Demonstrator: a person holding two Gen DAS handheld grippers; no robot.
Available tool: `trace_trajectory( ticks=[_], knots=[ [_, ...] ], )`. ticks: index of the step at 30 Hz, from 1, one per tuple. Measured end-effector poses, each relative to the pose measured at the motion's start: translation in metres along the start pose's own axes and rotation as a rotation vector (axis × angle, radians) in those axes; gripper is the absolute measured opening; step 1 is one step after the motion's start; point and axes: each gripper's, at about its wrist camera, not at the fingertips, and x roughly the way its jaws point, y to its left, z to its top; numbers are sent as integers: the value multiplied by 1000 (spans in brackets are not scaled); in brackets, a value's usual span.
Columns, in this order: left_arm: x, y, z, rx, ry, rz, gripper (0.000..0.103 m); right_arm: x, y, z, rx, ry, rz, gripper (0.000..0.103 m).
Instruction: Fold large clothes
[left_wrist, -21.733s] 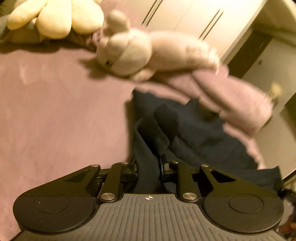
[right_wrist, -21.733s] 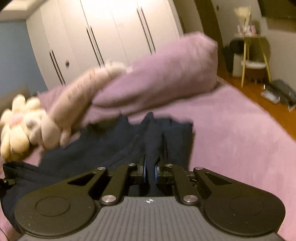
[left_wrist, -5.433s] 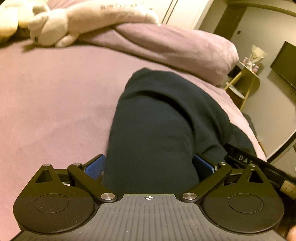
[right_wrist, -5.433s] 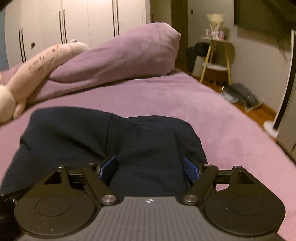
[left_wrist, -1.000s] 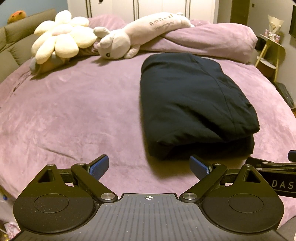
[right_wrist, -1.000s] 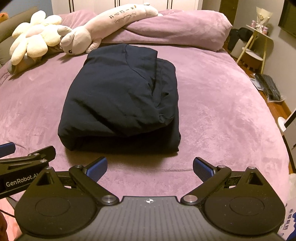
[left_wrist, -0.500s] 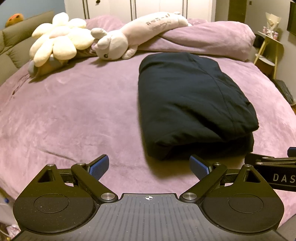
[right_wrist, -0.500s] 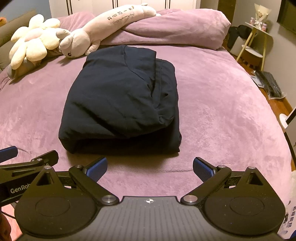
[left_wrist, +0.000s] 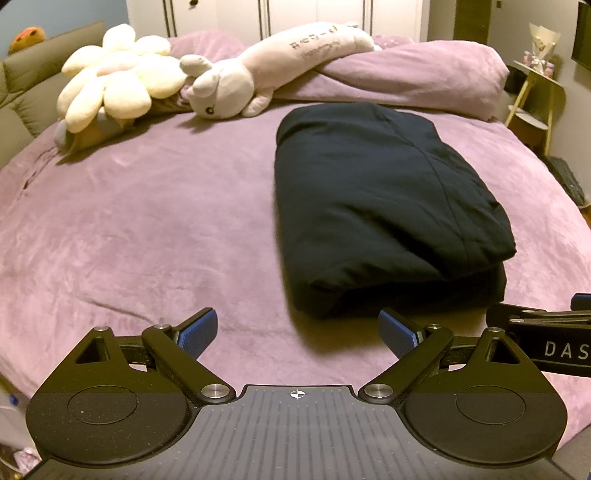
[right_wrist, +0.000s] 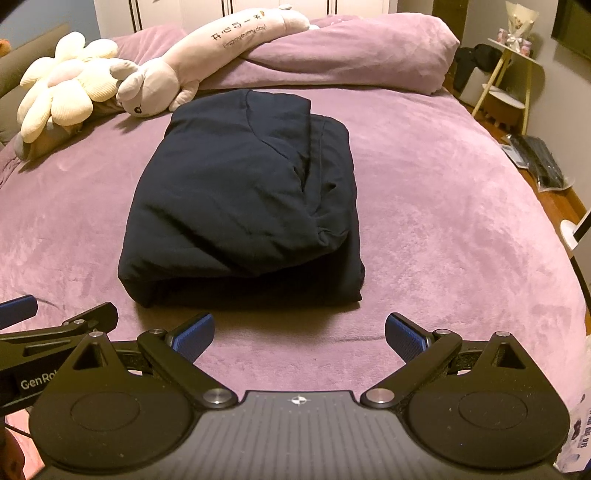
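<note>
A purple bed (left_wrist: 147, 221) fills both views. At centre lies the folded dark garment (right_wrist: 243, 192), in the right half of the left view. Upper left sits a long plush toy (left_wrist: 266, 70). Along the bottom, left gripper (left_wrist: 297, 332) and right gripper (right_wrist: 299, 334) hover with fingers spread, empty.

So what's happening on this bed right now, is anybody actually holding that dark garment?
No. The dark navy garment lies folded into a compact bundle on the purple bed cover, and nothing touches it. The left gripper and right gripper both sit open at the near edge of the bed, short of the bundle, with nothing between their jaws. A long plush rabbit and a flower-shaped cushion lie beyond it by the pillow. The fold looks finished.
</note>
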Motion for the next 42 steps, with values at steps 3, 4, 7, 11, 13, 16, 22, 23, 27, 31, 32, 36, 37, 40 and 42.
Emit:
trace_trajectory(
  ticks=[3,4,7,11,13,16,22,23,27,31,32,36,37,40,42],
  knots=[
    [0,-1,0,3,0,2,97,-1,-1,0,1,-5,3,99],
    [0,-1,0,3,0,1,97,-1,-1,0,3,-6,3,99],
    [0,-1,0,4,2,2,97,-1,-1,0,4,-5,2,99],
    [0,-2,0,6,2,2,97,0,-2,-1,7,-4,0,99],
    [0,-2,-1,7,3,1,97,-1,-2,-1,8,-5,0,99],
    [0,-2,-1,7,4,0,97,-1,-3,-1,9,-7,0,99],
    [3,-1,-2,13,7,-2,97,0,-2,-1,8,-6,0,99],
    [4,-2,-2,15,7,-1,97,0,-2,0,8,-7,0,99],
    [4,-1,-2,16,8,-1,97,1,-2,-1,5,-7,-2,99],
    [4,-2,-2,16,9,-4,97,1,-2,-1,7,-7,-3,99],
    [4,-1,-2,16,9,-4,97,1,-2,-1,8,-8,-4,99],
    [4,-2,-2,18,9,-3,97,1,-3,-2,9,-12,-7,99],
    [4,-2,-3,19,10,-2,97,1,-3,-2,9,-12,-7,99],
    [5,-2,-3,18,11,-1,97,1,-4,-2,11,-13,-9,99],
    [5,-2,-3,19,11,-2,97,1,-4,-2,12,-14,-10,99]
  ],
)
